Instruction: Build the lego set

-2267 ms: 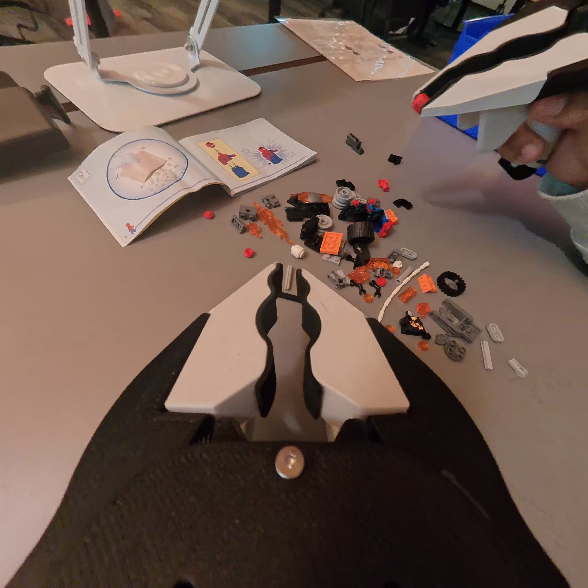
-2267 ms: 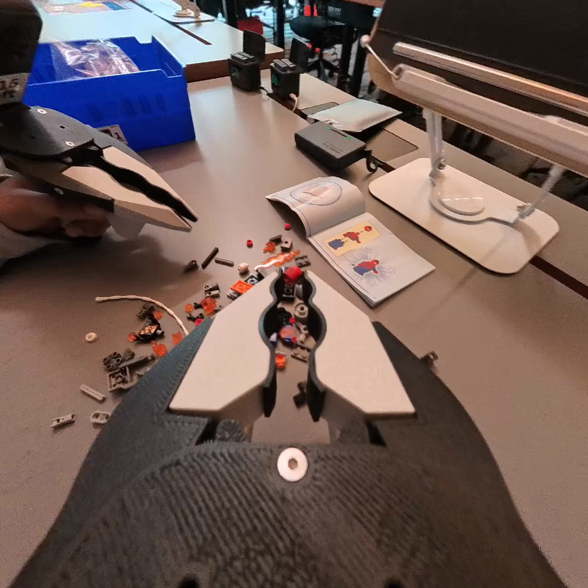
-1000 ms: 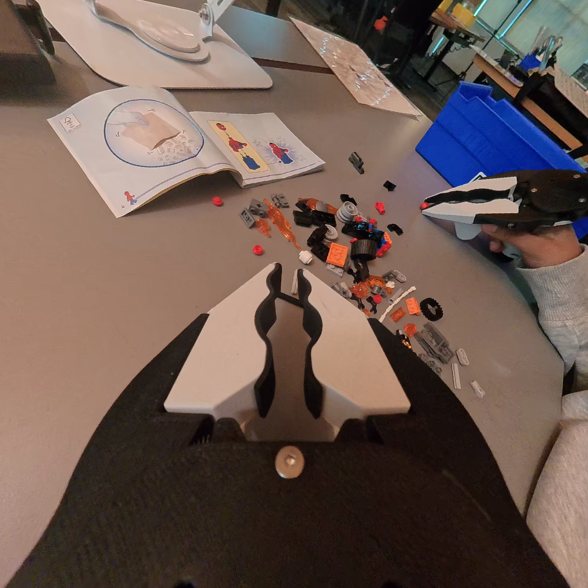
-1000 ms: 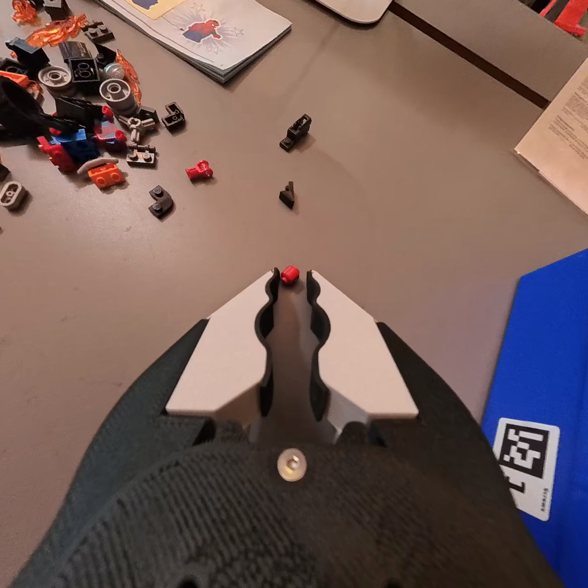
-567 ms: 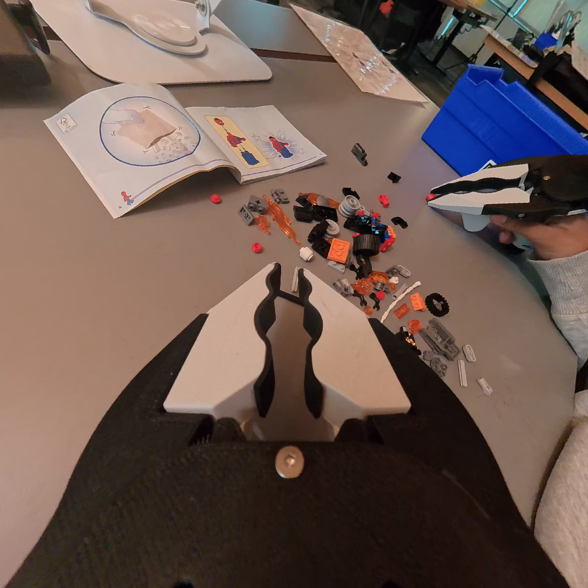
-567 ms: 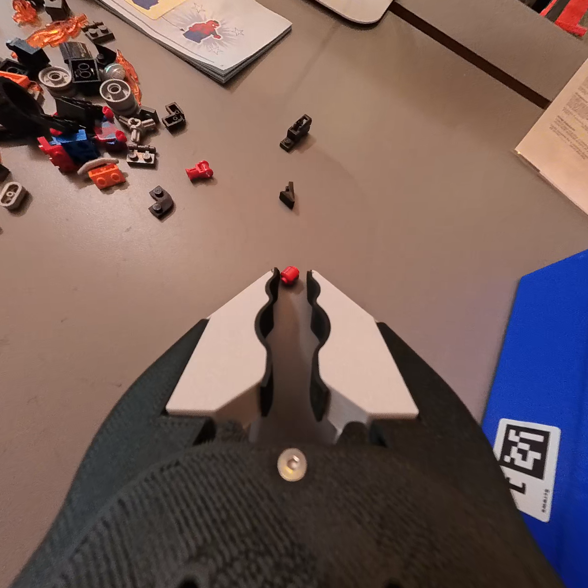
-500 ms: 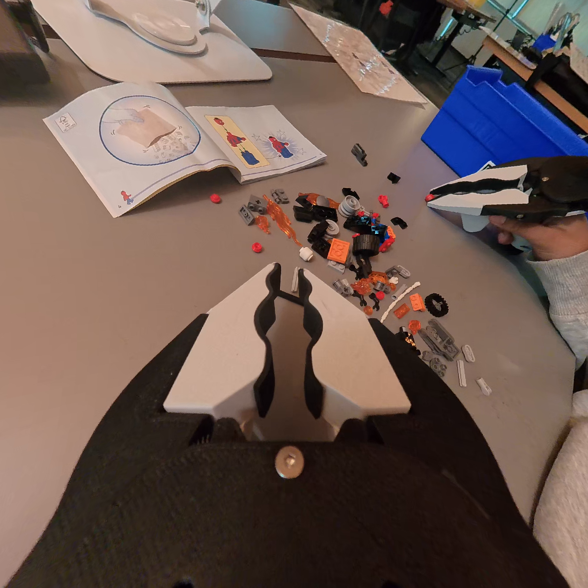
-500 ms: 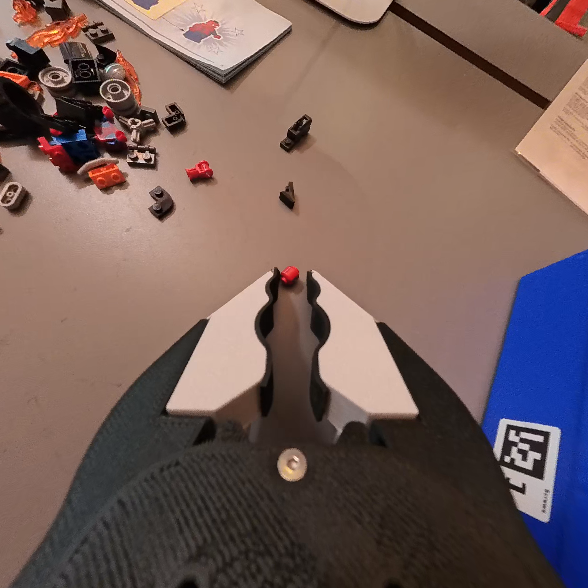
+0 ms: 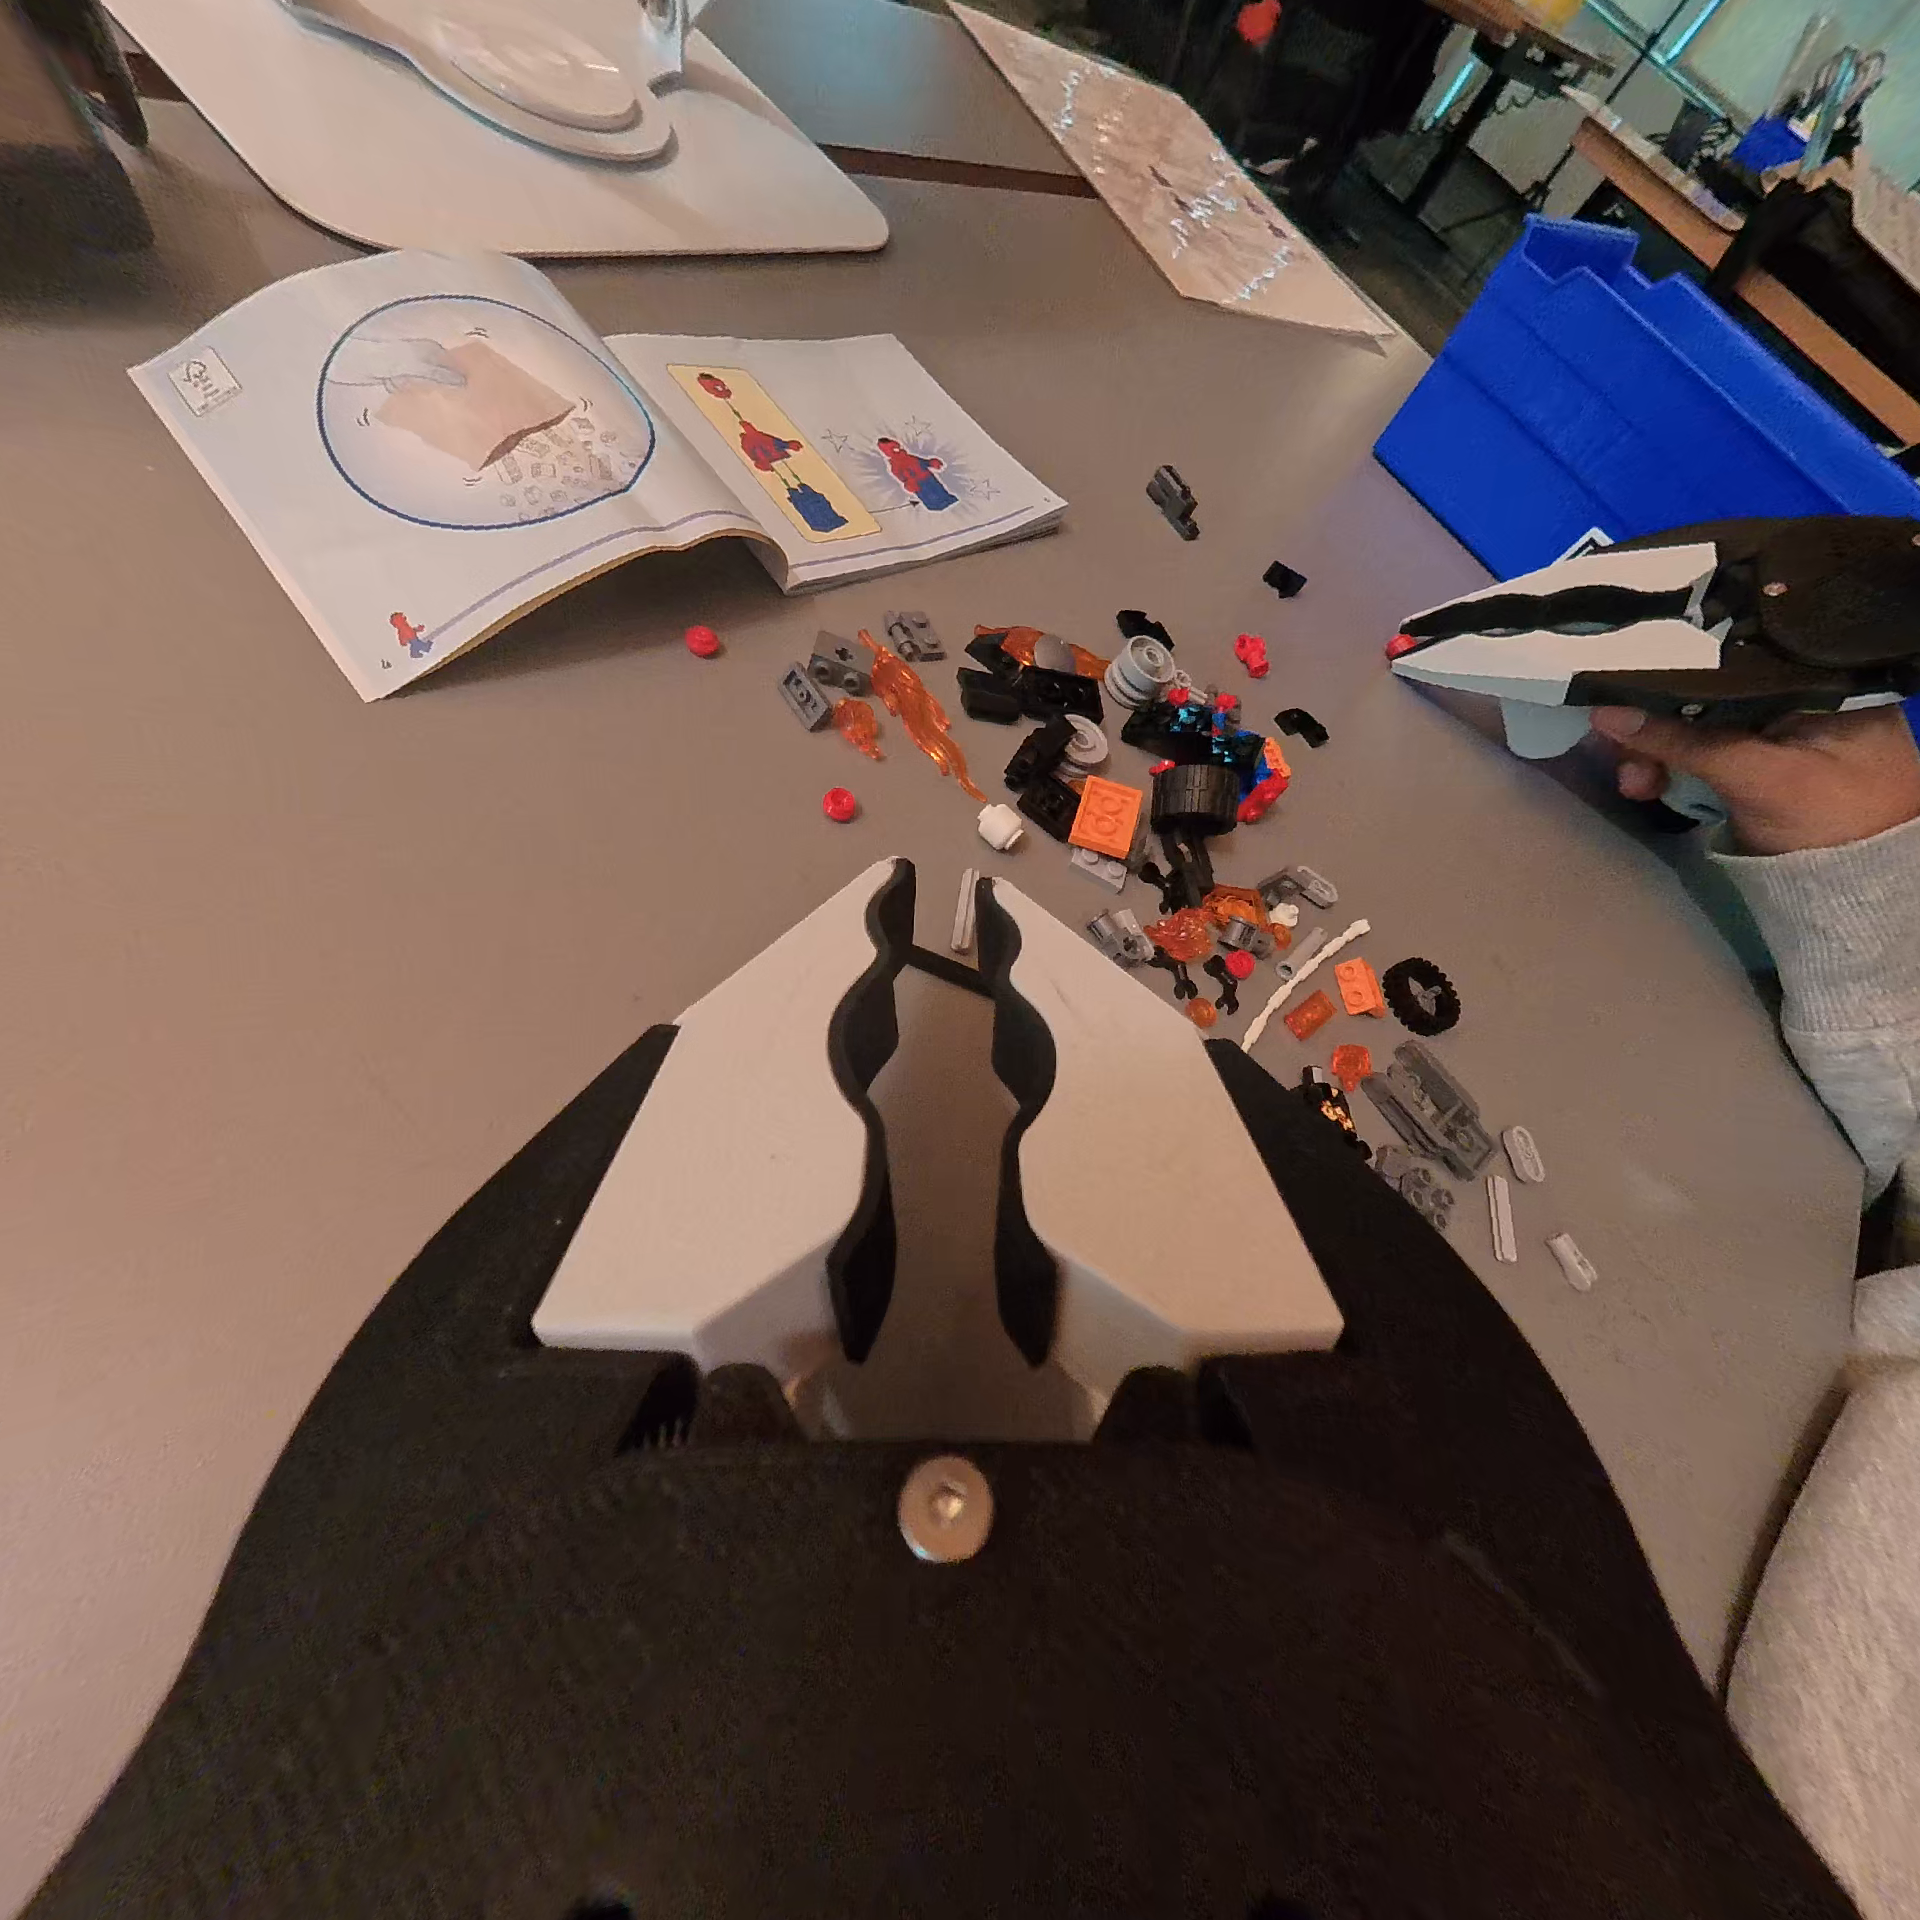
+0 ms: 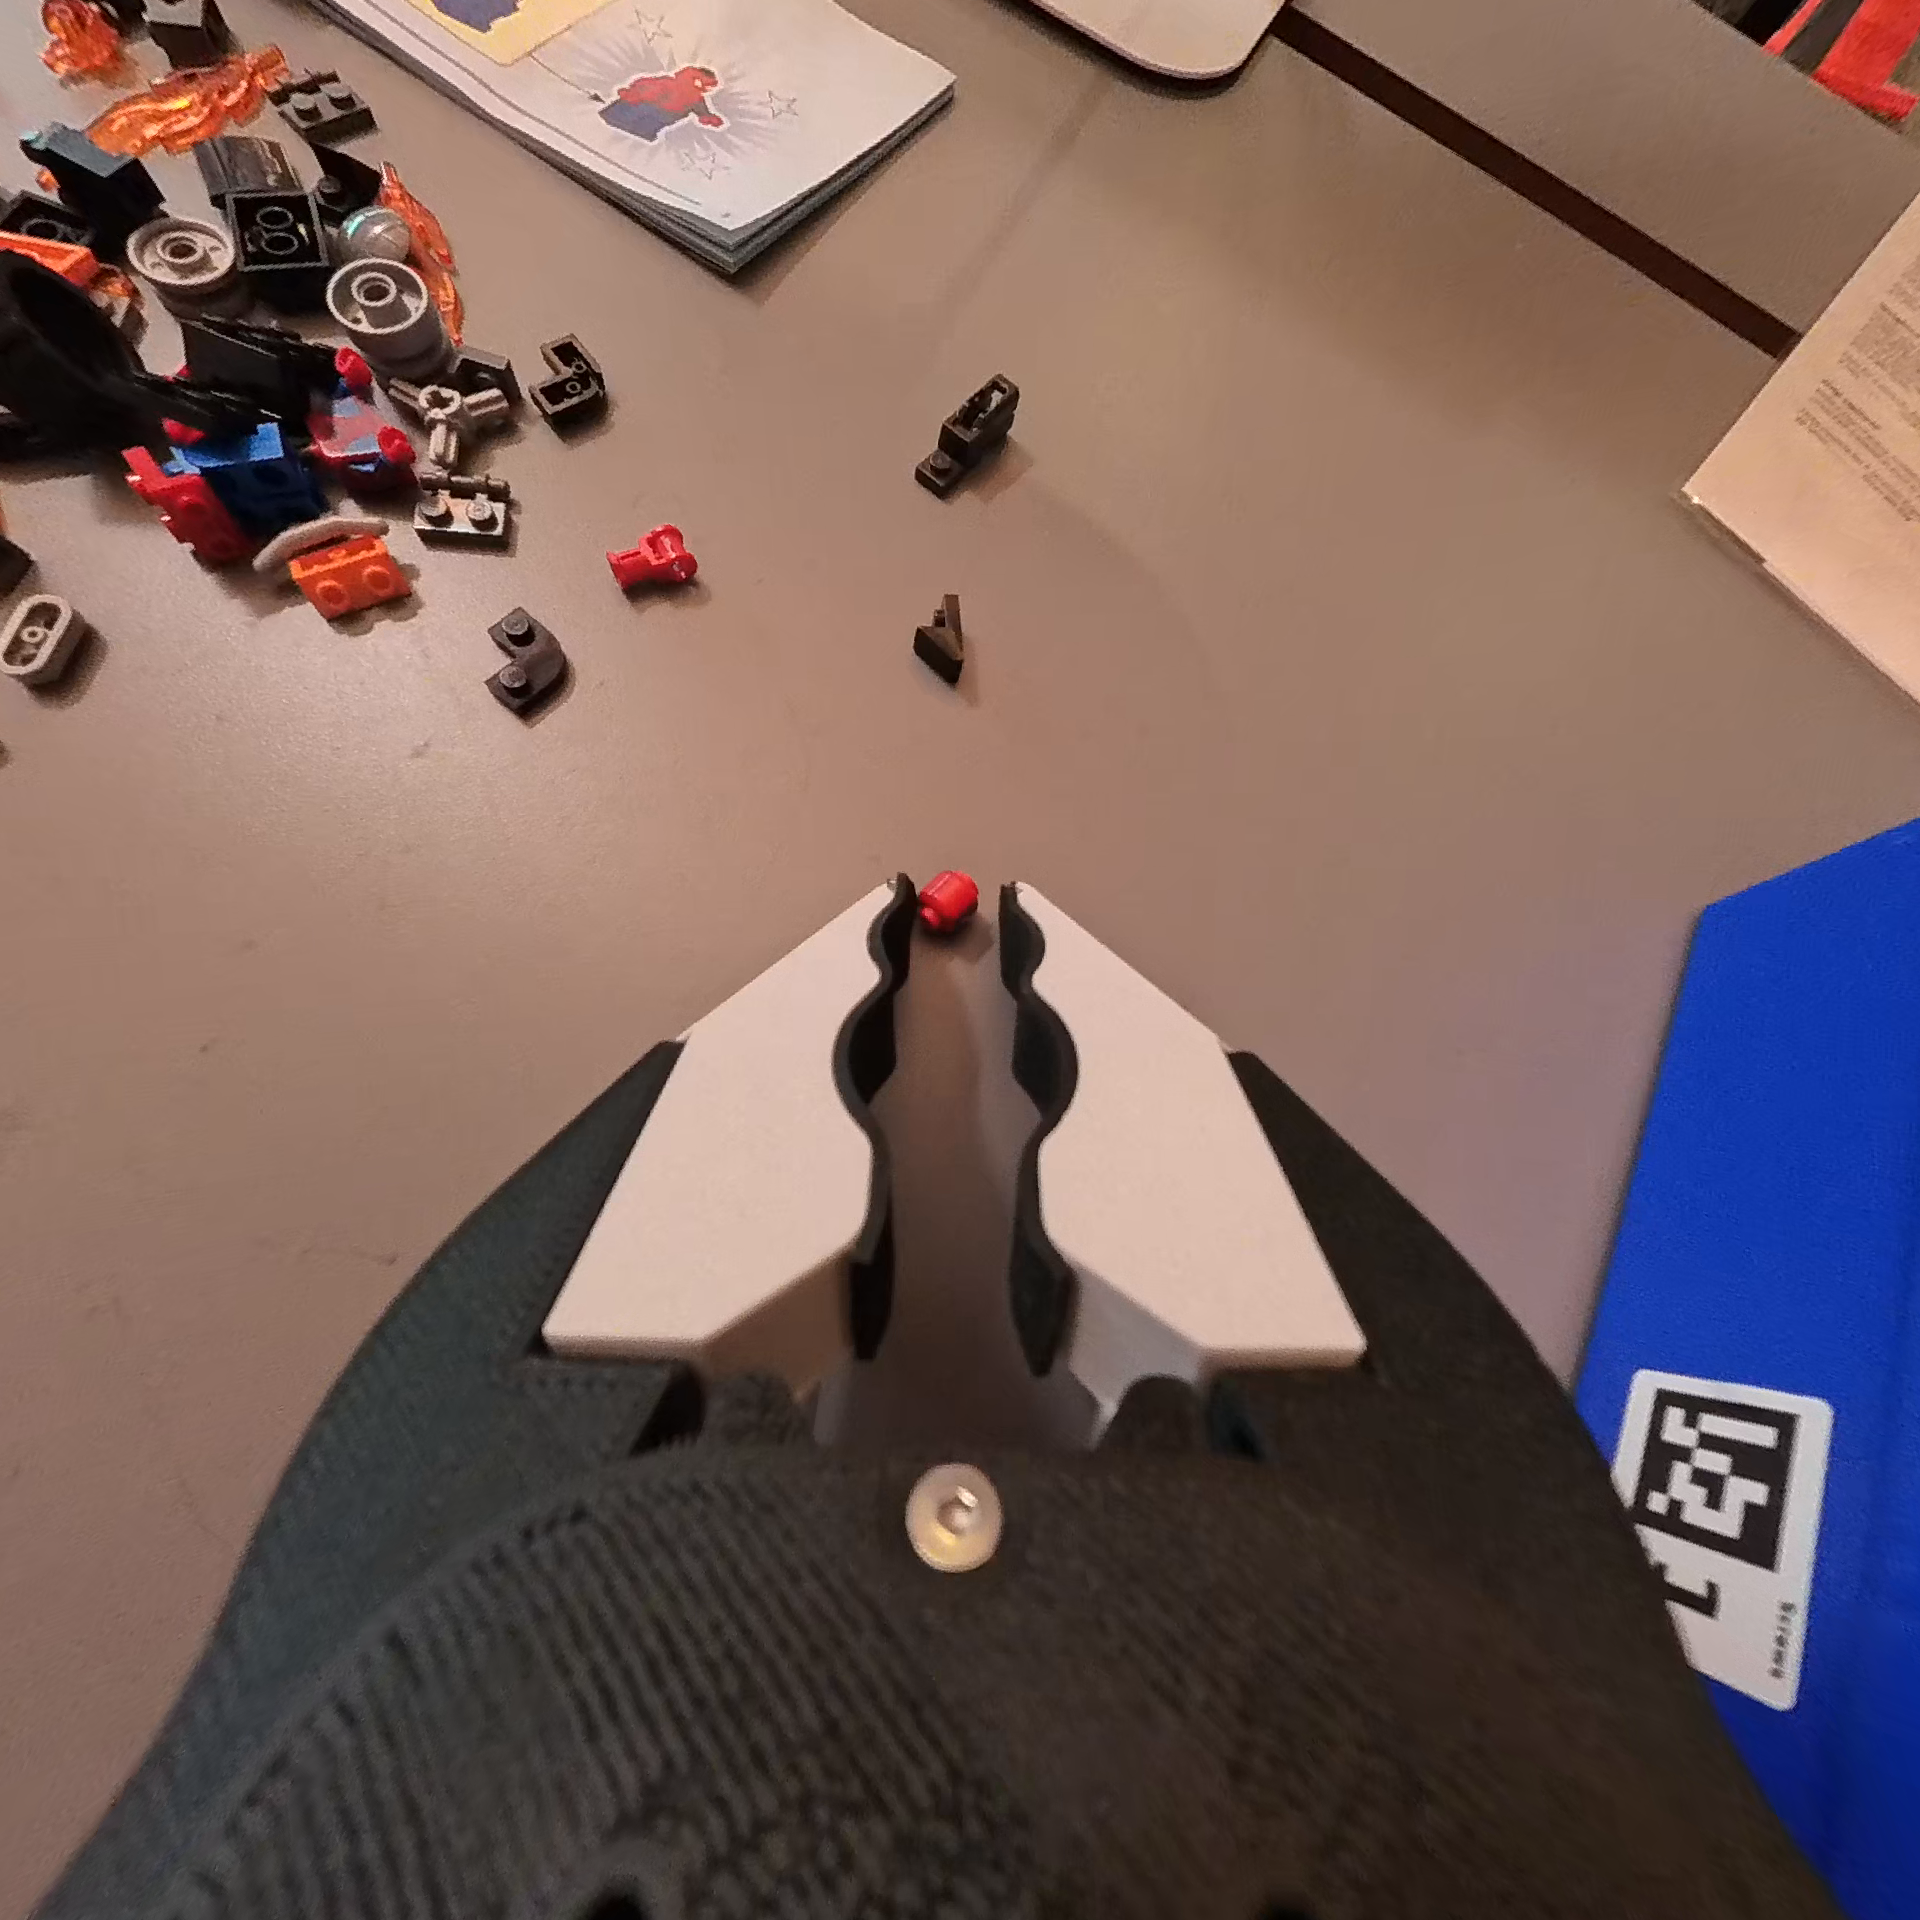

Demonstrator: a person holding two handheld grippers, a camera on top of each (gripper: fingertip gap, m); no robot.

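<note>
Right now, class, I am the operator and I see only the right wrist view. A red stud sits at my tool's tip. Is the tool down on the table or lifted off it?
Observer: Lifted. The left wrist view shows the right tool held clear of the table, with the red stud pinched at its tip.
Operator: Where is the other tool?
Observer: The left tool is open and empty, on the side of the brick pile away from yours.
Operator: Is any part hidden from me?
Observer: Yes. A small black tyre lies beside an orange plate, outside your frame.
</note>
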